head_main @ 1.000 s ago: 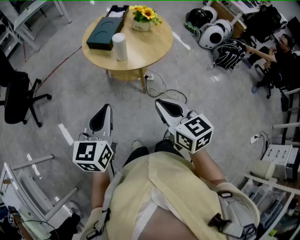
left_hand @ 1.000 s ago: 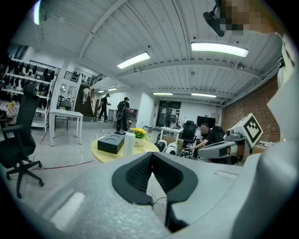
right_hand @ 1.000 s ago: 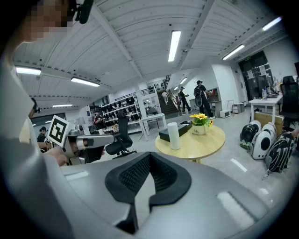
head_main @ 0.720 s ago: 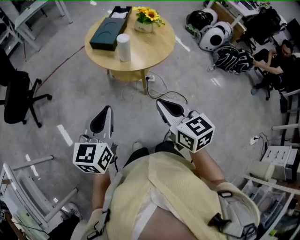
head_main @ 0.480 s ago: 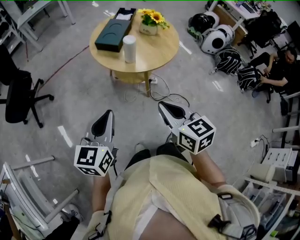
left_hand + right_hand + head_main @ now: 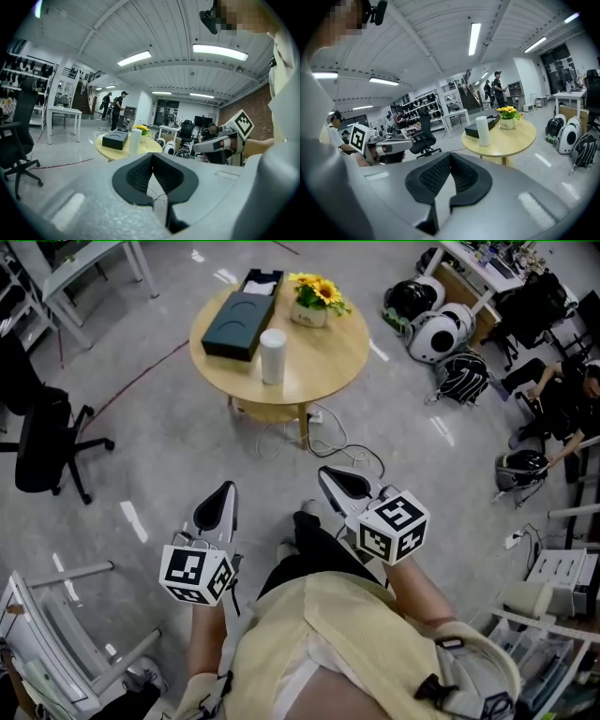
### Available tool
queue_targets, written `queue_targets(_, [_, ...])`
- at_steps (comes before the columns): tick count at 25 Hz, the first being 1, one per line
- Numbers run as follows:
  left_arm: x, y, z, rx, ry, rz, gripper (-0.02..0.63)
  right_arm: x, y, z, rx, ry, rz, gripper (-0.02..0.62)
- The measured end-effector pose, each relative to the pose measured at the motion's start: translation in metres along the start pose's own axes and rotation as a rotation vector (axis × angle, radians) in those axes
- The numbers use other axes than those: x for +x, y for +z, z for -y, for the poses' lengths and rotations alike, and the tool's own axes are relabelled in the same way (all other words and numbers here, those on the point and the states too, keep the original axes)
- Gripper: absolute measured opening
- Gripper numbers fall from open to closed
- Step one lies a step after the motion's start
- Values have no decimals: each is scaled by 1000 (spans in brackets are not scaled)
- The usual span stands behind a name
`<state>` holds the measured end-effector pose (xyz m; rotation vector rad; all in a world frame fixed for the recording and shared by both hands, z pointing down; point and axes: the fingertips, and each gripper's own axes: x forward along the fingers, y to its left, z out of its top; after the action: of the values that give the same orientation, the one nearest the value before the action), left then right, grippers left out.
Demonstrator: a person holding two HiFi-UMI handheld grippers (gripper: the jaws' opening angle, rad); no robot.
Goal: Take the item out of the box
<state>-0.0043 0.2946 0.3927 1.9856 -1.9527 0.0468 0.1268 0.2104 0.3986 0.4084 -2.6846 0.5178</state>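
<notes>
A dark flat box (image 6: 238, 324) lies on the round wooden table (image 6: 323, 367), far ahead of both grippers; it also shows in the left gripper view as the box (image 6: 115, 139) and in the right gripper view as the box (image 6: 480, 127). A second, open box (image 6: 261, 281) sits behind it. My left gripper (image 6: 223, 495) and right gripper (image 6: 332, 476) hang over the floor, well short of the table. Both are shut with nothing between the pads, as the left gripper (image 6: 152, 157) and right gripper (image 6: 450, 159) show in their own views.
A white cylinder (image 6: 273, 356) and a pot of sunflowers (image 6: 315, 298) stand on the table. Cables (image 6: 328, 442) lie on the floor under it. A black office chair (image 6: 42, 442) is at left, helmets (image 6: 436, 324) and a seated person (image 6: 562, 390) at right.
The table has slid down and to the right in the head view, so I stand nearer to it. A foot has stepped forward. Both grippers stay shut and empty.
</notes>
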Motion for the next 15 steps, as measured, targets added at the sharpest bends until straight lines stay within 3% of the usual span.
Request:
queue_targets(8, [35,10,-26,-20,14,-31,6,52,29,20,-17,83,-16,3])
queue_targets(15, [100,35,-40,54,26,-79,6,85,57,61,-14,111,-29,3])
